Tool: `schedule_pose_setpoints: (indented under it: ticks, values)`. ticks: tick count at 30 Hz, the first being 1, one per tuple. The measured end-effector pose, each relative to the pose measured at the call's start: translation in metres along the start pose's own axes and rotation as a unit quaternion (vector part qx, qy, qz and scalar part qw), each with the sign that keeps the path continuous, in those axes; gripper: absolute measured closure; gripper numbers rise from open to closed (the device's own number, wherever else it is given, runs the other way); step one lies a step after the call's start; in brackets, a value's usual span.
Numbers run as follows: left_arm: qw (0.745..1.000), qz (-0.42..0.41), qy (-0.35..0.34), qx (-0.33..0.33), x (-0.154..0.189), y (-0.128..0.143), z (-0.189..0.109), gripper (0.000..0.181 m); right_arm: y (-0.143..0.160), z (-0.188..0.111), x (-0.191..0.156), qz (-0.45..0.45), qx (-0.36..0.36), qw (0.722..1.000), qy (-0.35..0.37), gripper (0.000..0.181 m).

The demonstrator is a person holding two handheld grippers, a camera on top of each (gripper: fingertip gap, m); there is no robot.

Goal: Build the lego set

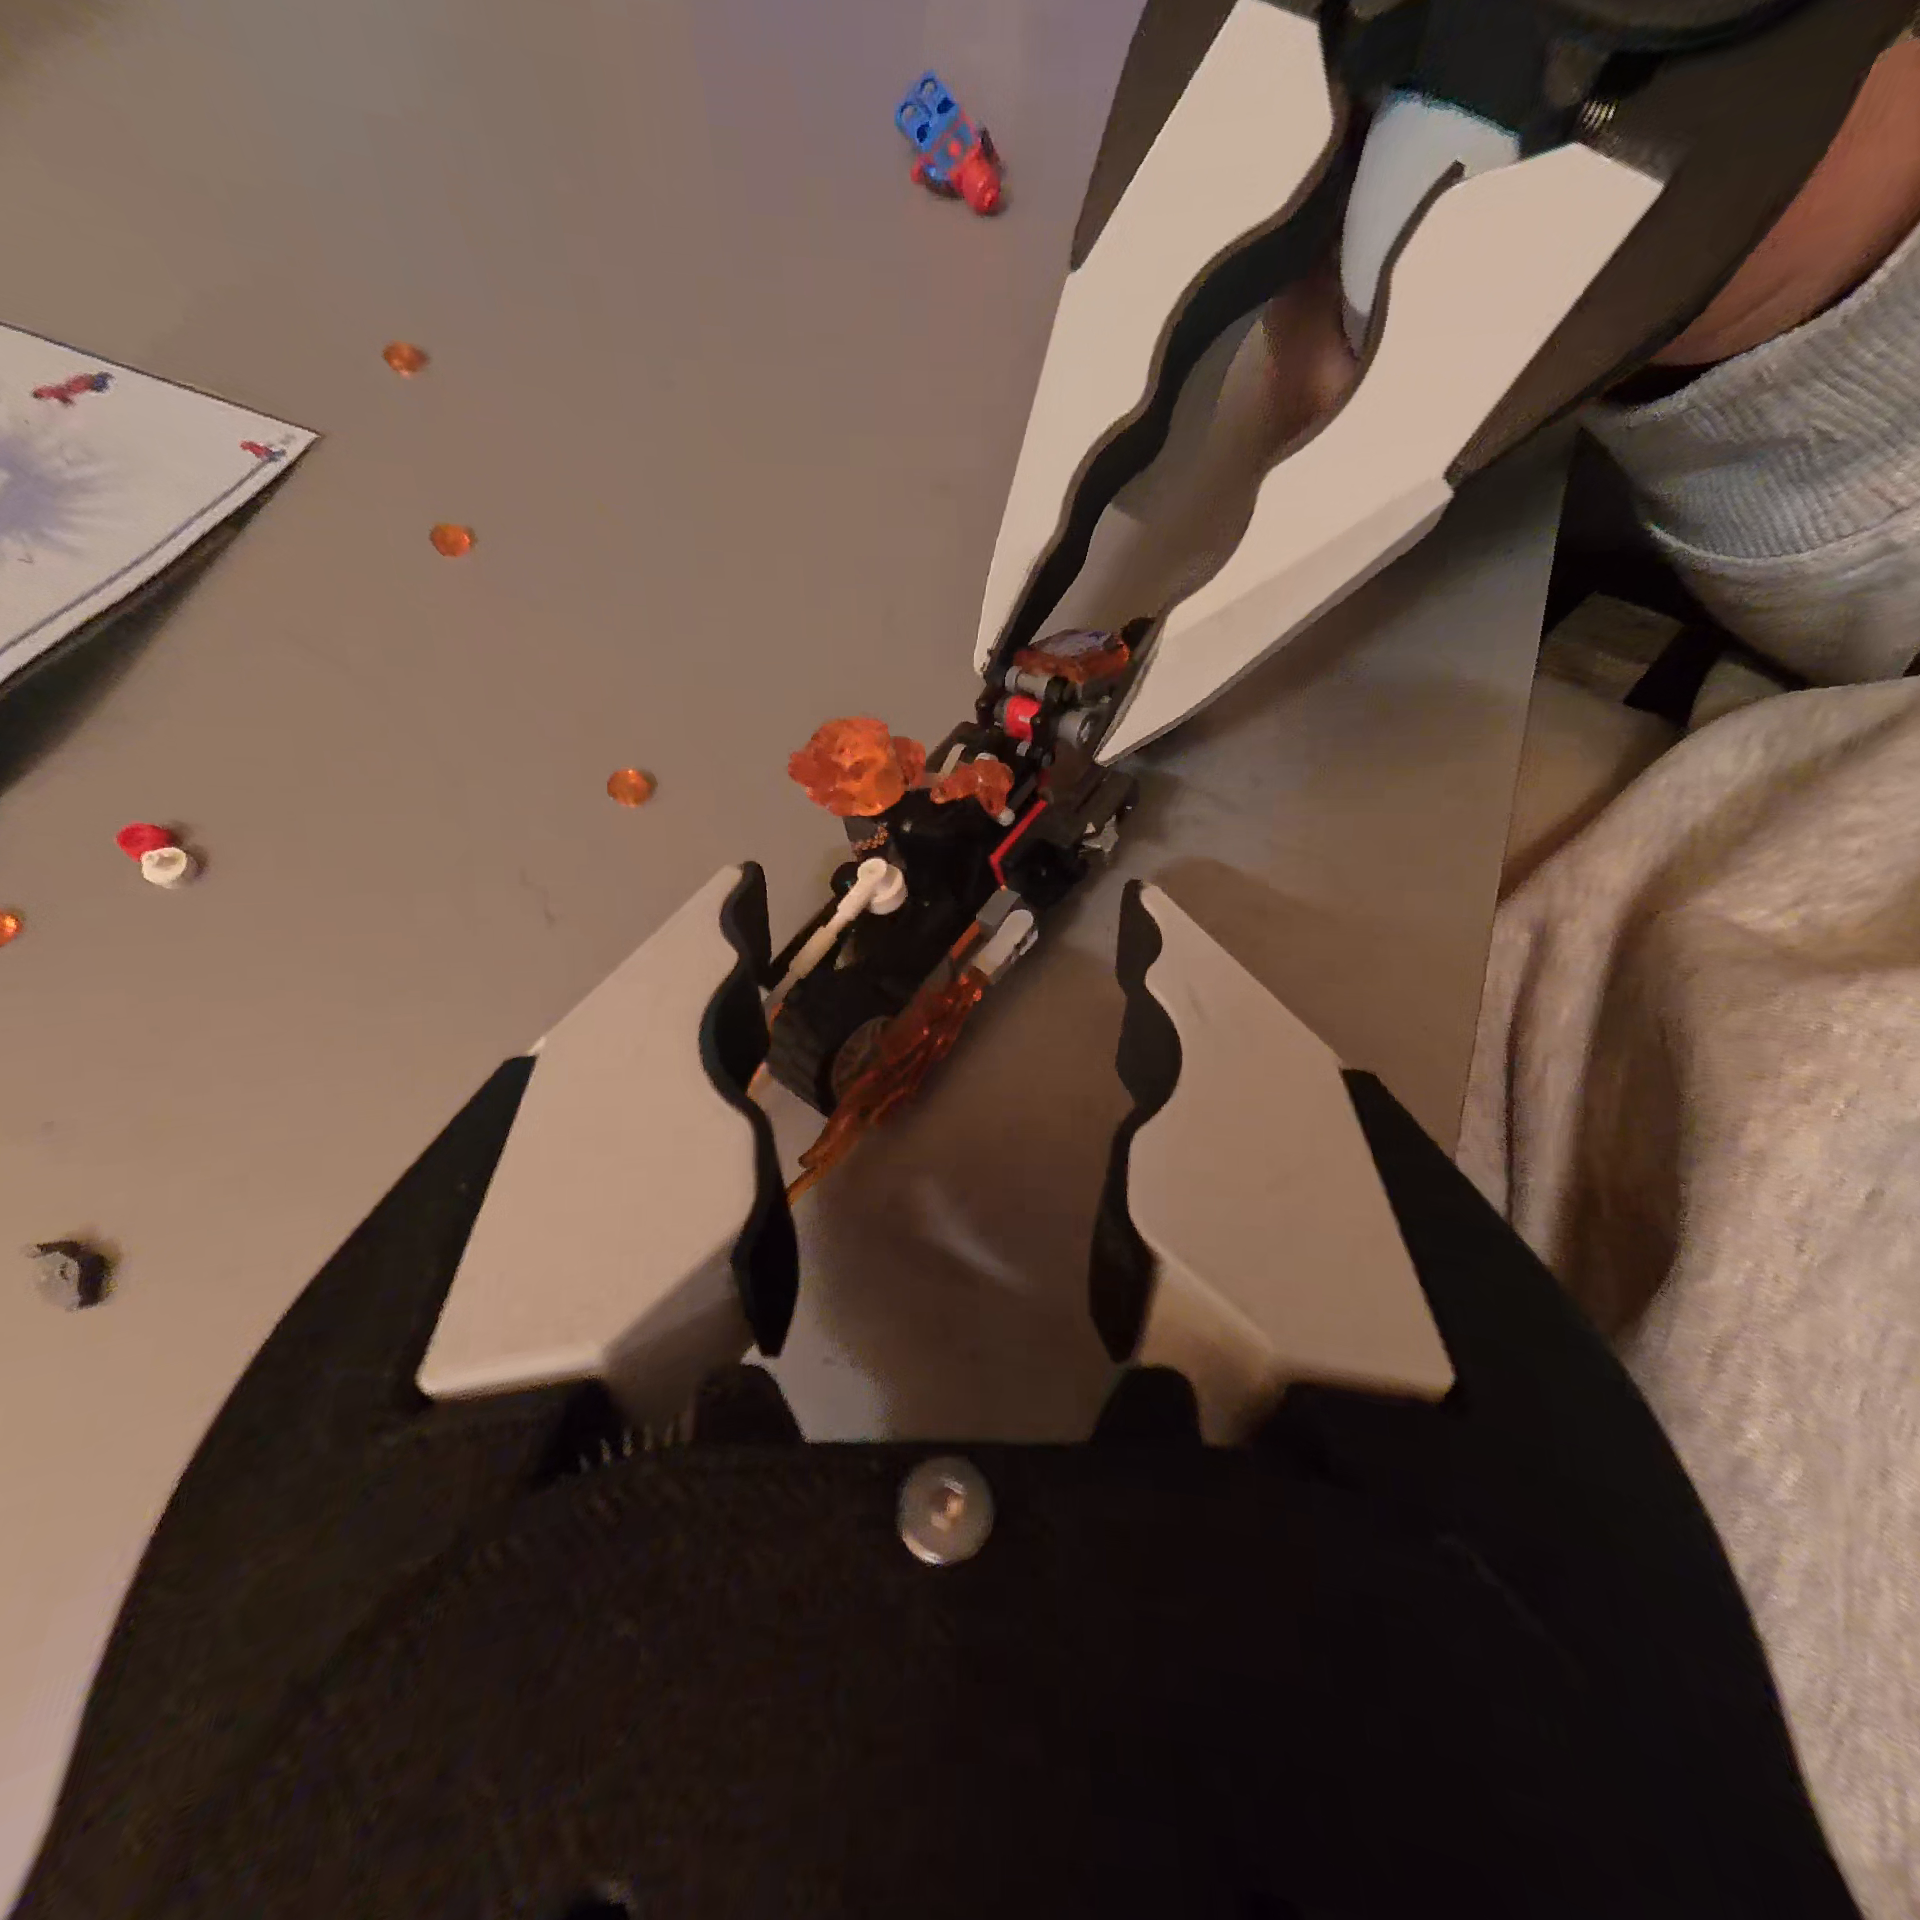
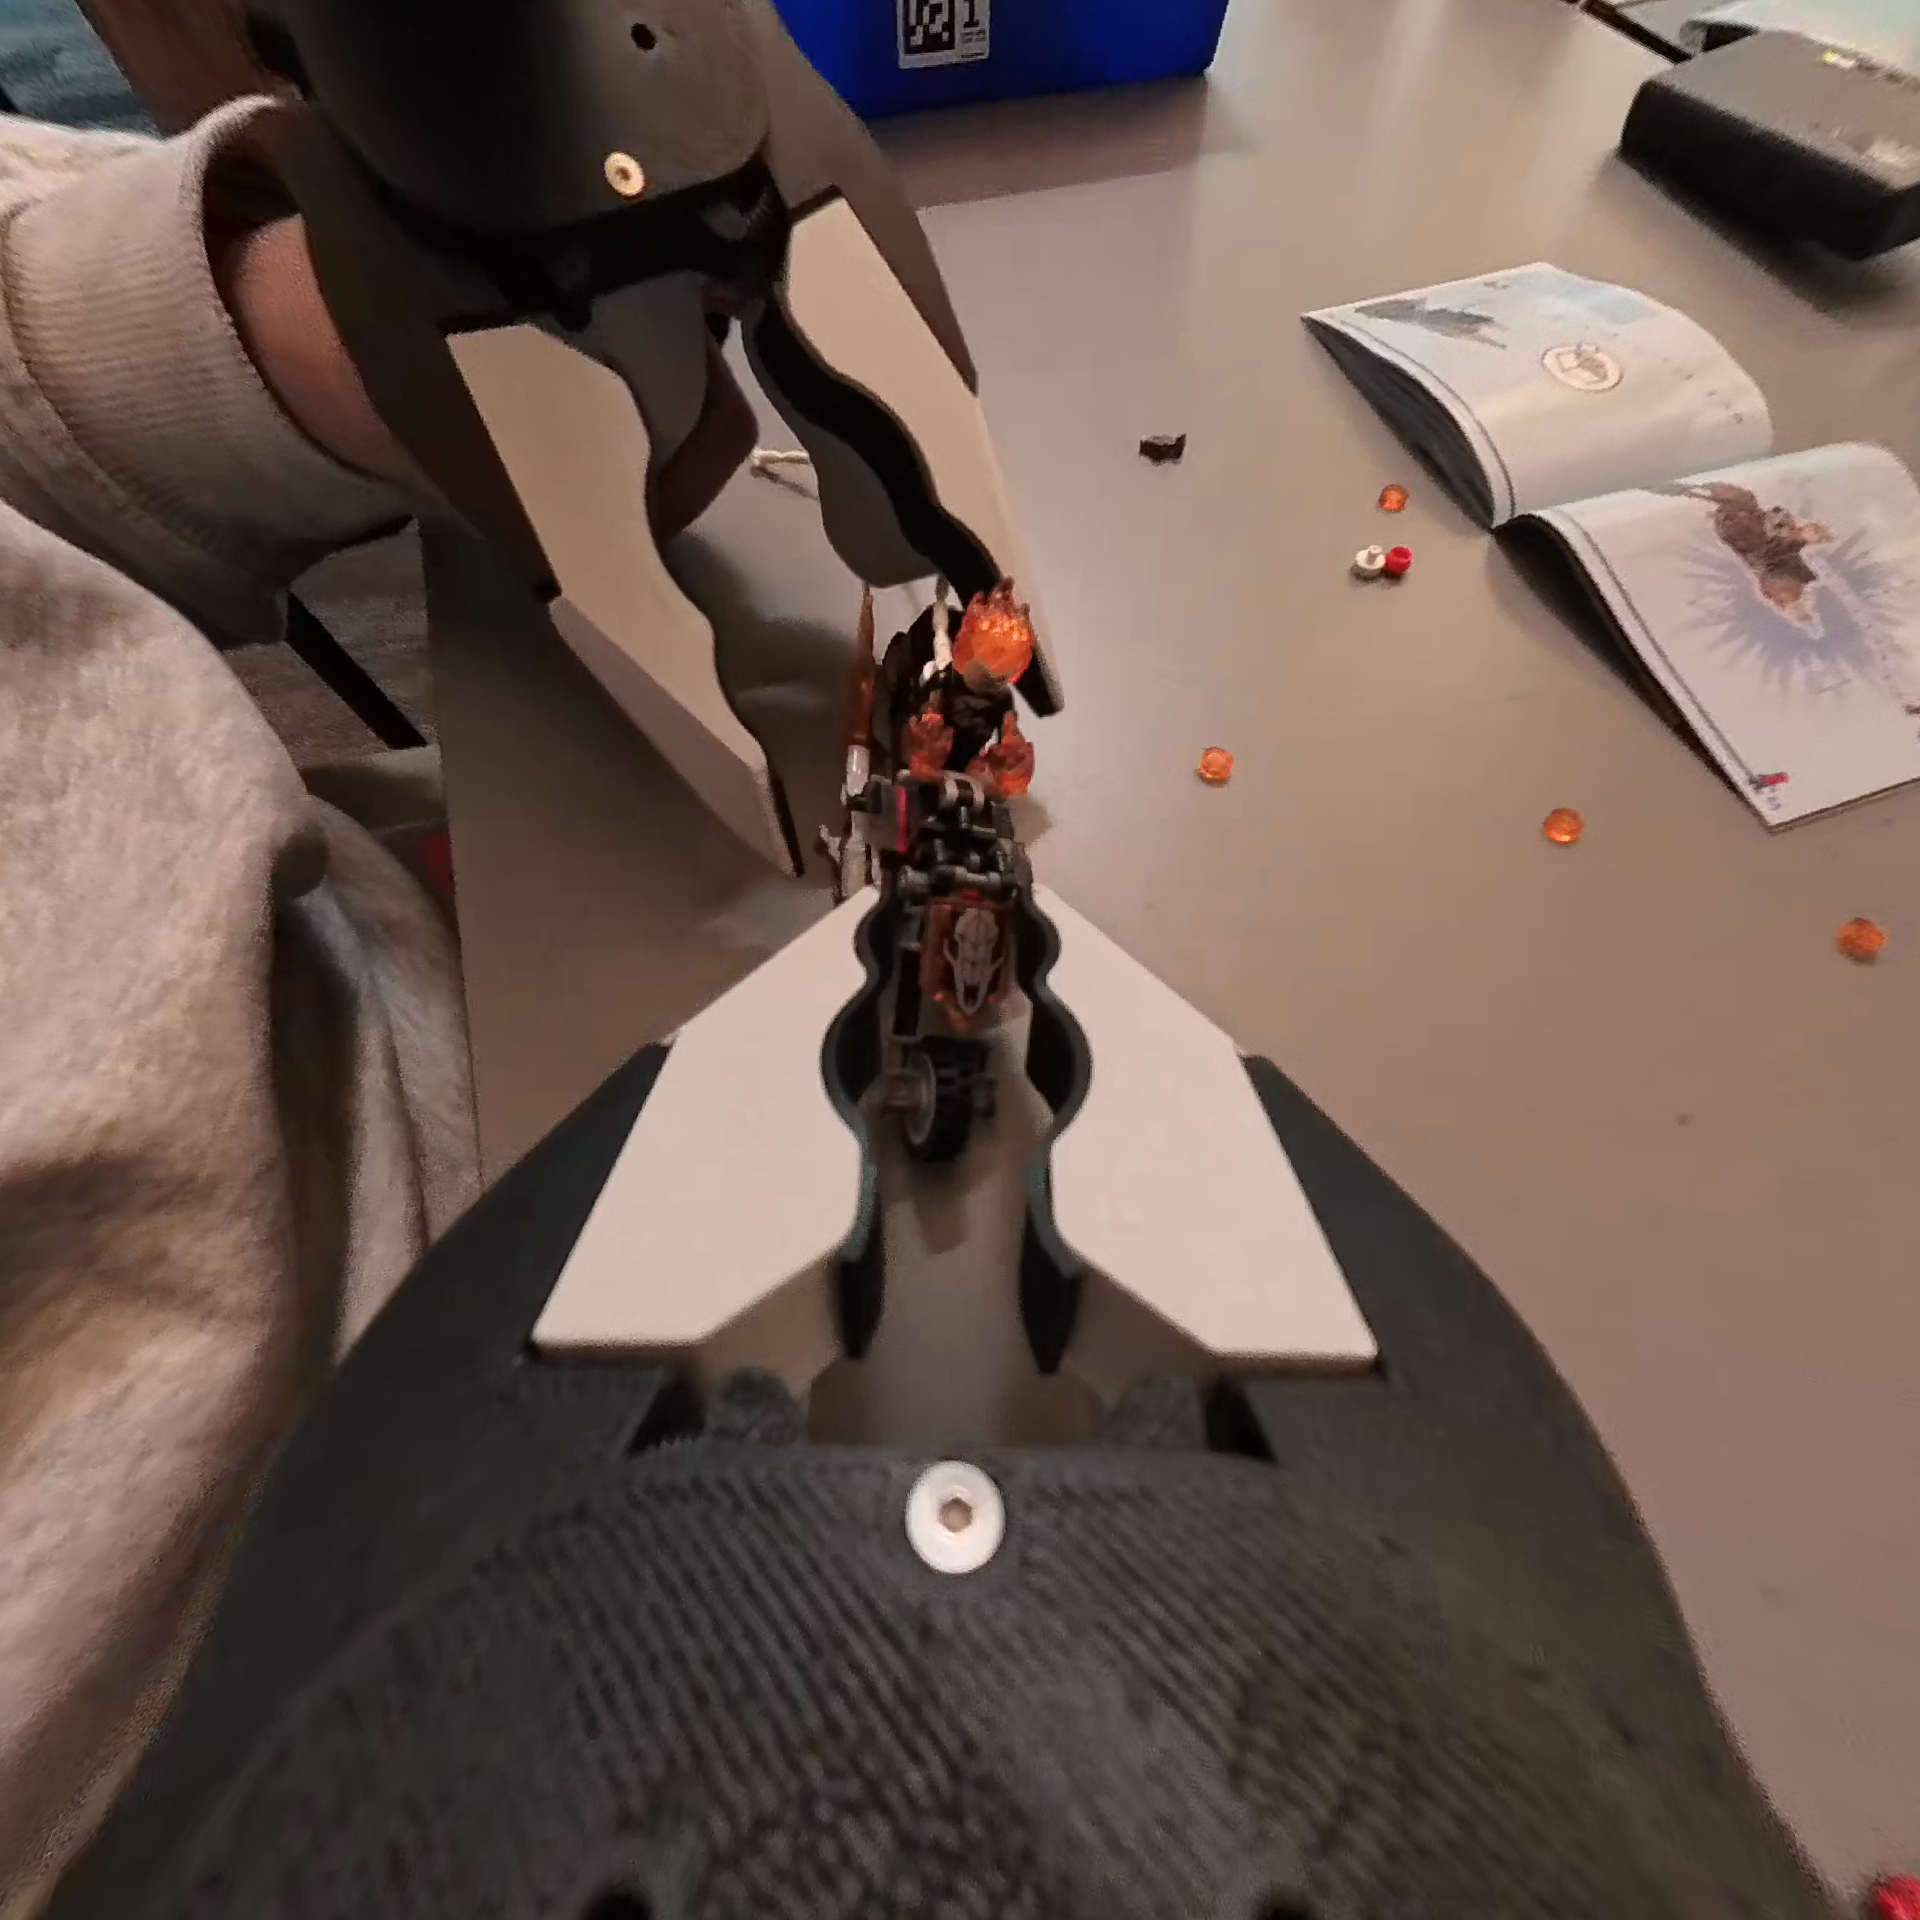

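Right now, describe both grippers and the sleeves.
Left gripper and right gripper match: black textured printed bodies, a silver screw in the middle, flat white angular fingers with wavy black inner pads. The sleeves are light grey knit with ribbed cuffs.

Motorcycle (image 1: 935,914) on table (image 1: 623,260), between claws.

Black motorcycle (image 2: 940,935) with translucent orange flames; orange studs (image 2: 1214,765) on grey table (image 2: 1351,1039).
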State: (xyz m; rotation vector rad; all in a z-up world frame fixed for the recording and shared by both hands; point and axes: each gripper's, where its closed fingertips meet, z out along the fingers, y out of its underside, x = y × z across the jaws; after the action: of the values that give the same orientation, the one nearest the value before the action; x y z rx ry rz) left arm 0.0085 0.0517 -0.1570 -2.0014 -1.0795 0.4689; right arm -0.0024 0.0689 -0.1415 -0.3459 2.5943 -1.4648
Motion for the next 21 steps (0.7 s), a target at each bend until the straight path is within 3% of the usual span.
schedule_pose_setpoints:
  ticks: [8, 21]
  values:
    - [0.997, -0.057, 0.042, 0.017, 0.0026, -0.0029, -0.0035, 0.117, -0.0009, 0.0015, -0.0040, -0.092, 0.002, 0.995, 0.029, 0.161]
    - [0.998, -0.048, 0.038, 0.006, 0.0035, -0.0005, -0.0013, 0.126, -0.0001, 0.0020, -0.0046, -0.106, 0.001, 0.994, 0.035, 0.161]
